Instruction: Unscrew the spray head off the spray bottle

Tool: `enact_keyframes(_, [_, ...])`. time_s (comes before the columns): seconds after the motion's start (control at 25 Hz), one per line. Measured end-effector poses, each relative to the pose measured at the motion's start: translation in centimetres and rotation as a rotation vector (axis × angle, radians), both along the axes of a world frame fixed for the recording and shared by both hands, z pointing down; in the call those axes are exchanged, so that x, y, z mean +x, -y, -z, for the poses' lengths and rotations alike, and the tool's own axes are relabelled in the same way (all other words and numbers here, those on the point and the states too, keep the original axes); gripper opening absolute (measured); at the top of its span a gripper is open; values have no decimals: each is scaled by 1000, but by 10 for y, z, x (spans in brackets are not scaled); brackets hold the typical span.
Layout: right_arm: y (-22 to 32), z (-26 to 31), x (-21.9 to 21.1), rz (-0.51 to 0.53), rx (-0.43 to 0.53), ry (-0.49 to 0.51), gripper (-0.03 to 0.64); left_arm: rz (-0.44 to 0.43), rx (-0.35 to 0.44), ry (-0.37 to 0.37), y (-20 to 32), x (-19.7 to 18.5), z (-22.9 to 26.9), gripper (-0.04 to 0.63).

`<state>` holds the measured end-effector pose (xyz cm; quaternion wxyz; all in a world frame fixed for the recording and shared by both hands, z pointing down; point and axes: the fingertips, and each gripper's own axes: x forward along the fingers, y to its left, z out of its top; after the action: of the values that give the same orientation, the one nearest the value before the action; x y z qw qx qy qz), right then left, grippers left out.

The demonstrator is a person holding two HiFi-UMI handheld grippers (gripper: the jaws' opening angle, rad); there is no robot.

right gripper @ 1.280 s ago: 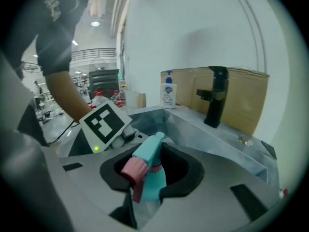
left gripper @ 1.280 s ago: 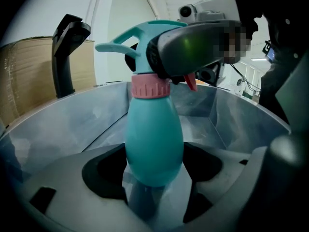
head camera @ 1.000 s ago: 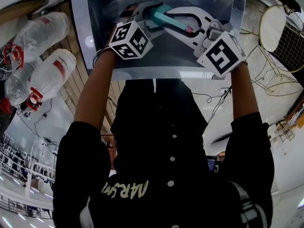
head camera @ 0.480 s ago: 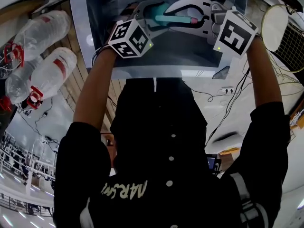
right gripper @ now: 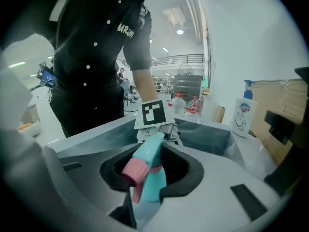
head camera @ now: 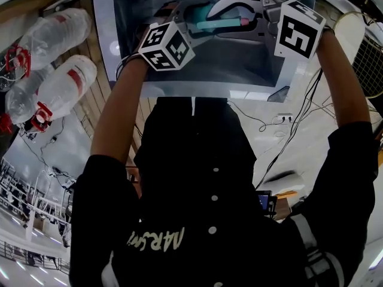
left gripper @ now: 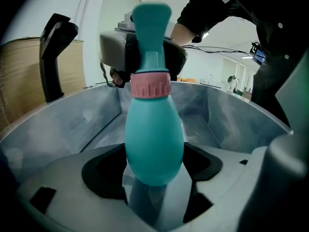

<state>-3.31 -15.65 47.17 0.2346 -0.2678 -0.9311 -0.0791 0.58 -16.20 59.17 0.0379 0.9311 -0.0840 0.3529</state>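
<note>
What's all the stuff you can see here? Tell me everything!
spray bottle: one, teal with pink collar, above the bin
spray head: one, teal with pink nozzle, on the bottle
bin: one, grey, below both grippers
plastic bottles: at least two, clear with red labels, left of bin
pump bottle: one, white with blue pump, beside cardboard box
cardboard box: one, brown, beside bin
left gripper: one, grey, shut on spray bottle
right gripper: one, grey, shut on spray head
</note>
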Motion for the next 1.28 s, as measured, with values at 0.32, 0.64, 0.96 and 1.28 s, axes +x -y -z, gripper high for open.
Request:
enact_keyframes(0.32, [11, -3, -1, -210, 1, -64, 182, 28, -8, -1, 4, -3, -1, 376])
enact_keyframes(0.64, [49, 34, 38, -964, -181, 127, 273, 70, -3, 2, 5, 3, -1, 377])
enact_keyframes(0.96, [12, 32, 51, -1495, -347, 133, 278, 97, -3, -3, 5, 5, 2, 377])
enact_keyframes(1.28, [6, 10, 13, -1511, -418, 14, 287, 116, -4, -3, 6, 4, 2, 377])
